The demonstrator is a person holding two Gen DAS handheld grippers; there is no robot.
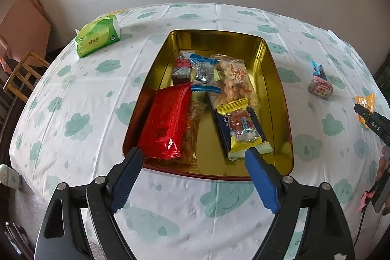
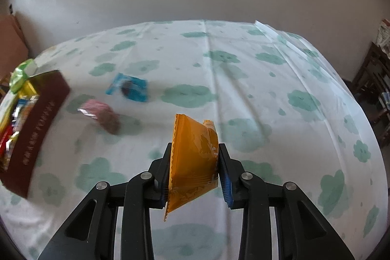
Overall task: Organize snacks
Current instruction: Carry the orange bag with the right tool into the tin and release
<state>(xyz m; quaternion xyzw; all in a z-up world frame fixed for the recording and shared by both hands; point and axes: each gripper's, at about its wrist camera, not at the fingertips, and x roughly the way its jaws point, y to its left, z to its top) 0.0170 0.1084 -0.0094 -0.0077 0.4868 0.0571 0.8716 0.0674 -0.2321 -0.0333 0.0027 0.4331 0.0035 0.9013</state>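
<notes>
Right now the right gripper [image 2: 194, 168] pinches a small orange foil snack packet [image 2: 193, 157] between its 2 blue-padded fingers, squeezing the packet so it bows and stands clear above the cloud-printed white tablecloth [image 2: 243, 79]; I take it this one is headed for the tin. That tin, a rectangular gold-lined metal tin with a dark red outer wall [image 1: 280, 94], sits in the middle of the table and already holds several snacks: a long red foil packet [image 1: 165, 123] along its left side, a clear bag of pale crisps [image 1: 234, 82] toward the right, and a yellow-edged wrapped sweet [image 1: 243, 130] near the front. The left gripper [image 1: 193, 177] hangs over the tin's near edge with its fingers spread wide and nothing between them, as if a snack were freshly dropped inside. 2 loose pieces lie out on the cloth to the tin's right, a blue-wrapped biscuit [image 2: 129, 87] and a small pink wrapped cube [image 2: 102, 115], so sorting looks unfinished. A green tissue pack [image 1: 97, 37] rests far left, apart from all this.
</notes>
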